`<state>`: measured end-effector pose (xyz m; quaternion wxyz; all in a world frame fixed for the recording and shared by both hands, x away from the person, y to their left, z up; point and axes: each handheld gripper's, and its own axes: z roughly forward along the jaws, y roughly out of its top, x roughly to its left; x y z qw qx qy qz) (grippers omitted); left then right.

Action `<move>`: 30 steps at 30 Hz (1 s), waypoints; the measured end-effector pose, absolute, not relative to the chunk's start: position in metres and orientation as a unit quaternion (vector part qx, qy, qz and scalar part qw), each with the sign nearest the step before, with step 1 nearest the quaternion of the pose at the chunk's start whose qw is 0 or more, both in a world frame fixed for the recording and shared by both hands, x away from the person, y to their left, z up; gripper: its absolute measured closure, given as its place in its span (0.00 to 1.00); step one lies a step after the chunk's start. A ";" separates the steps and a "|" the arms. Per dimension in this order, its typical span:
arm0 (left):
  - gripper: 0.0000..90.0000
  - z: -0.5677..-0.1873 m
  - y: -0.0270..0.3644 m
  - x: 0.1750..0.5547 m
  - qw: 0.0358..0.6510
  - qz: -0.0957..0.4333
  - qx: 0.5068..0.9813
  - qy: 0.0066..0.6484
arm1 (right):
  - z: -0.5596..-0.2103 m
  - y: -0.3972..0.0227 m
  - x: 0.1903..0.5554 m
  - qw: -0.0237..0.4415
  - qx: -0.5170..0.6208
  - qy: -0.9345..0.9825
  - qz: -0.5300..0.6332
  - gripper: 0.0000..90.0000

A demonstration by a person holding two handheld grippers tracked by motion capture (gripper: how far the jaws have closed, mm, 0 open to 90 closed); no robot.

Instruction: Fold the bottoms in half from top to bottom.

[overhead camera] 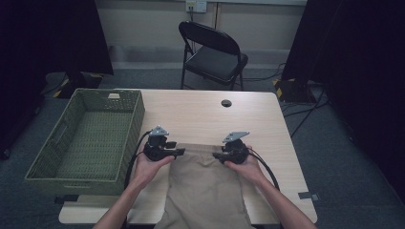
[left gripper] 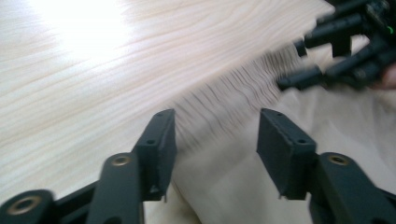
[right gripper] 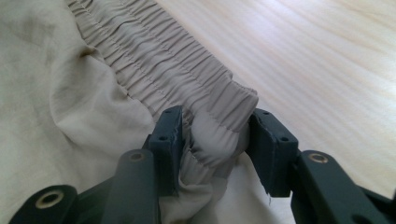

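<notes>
Beige fabric, a pair of trousers (overhead camera: pixel 205 183) with a gathered elastic waistband (right gripper: pixel 173 56), lies on the pale wooden tabletop (overhead camera: pixel 200 114) at the lower middle of the high view, its waistband toward the frame's centre and its legs running off the bottom edge. I hold my left gripper (overhead camera: pixel 179 152) at the waistband's left end and my right gripper (overhead camera: pixel 217 155) at its right end, both just above the cloth. In the left gripper view my jaws stand apart, with the waistband's ruched edge lying between them and neither pad pressing on it; my other gripper (left gripper: pixel 345 46) shows at the upper right of that frame, blurred. In the right gripper view the corner of the waistband is bunched between my jaws and both pads bear on the folded cloth, so that gripper is clamped on the trousers. A green woven basket (overhead camera: pixel 81 171) sits at the left of the high view, hanging over the tabletop's left edge, well apart from the trousers. A black folding chair (overhead camera: pixel 212 52) stands beyond the tabletop at the top centre.
</notes>
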<state>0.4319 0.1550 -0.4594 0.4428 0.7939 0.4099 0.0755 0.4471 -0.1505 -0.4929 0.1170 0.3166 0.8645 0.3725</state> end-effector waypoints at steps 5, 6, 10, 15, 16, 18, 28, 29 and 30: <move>0.48 -0.478 0.153 0.436 0.416 0.058 0.804 0.420 | -0.492 -0.148 0.442 0.125 0.312 0.865 0.372 0.61; 0.48 -0.479 0.155 0.436 0.417 0.051 0.802 0.425 | -0.492 -0.148 0.442 0.123 0.314 0.865 0.372 0.58; 0.47 -0.482 0.155 0.434 0.399 0.051 0.814 0.418 | -0.487 -0.150 0.438 0.129 0.325 0.862 0.368 0.42; 0.47 -0.486 0.153 0.432 0.386 0.063 0.821 0.415 | -0.489 -0.150 0.439 0.121 0.342 0.856 0.369 0.37; 0.47 -0.487 0.152 0.431 0.384 0.063 0.822 0.416 | -0.492 -0.149 0.440 0.119 0.343 0.858 0.364 0.37; 0.47 -0.488 0.153 0.430 0.387 0.060 0.820 0.417 | -0.495 -0.148 0.440 0.118 0.342 0.858 0.363 0.38; 0.46 -0.484 0.162 0.426 0.407 0.043 0.811 0.417 | -0.497 -0.146 0.437 0.116 0.321 0.866 0.365 0.52; 0.46 -0.484 0.162 0.425 0.404 0.043 0.813 0.416 | -0.497 -0.145 0.436 0.118 0.321 0.866 0.364 0.53; 0.46 -0.484 0.163 0.424 0.406 0.043 0.813 0.415 | -0.497 -0.145 0.436 0.120 0.319 0.866 0.365 0.53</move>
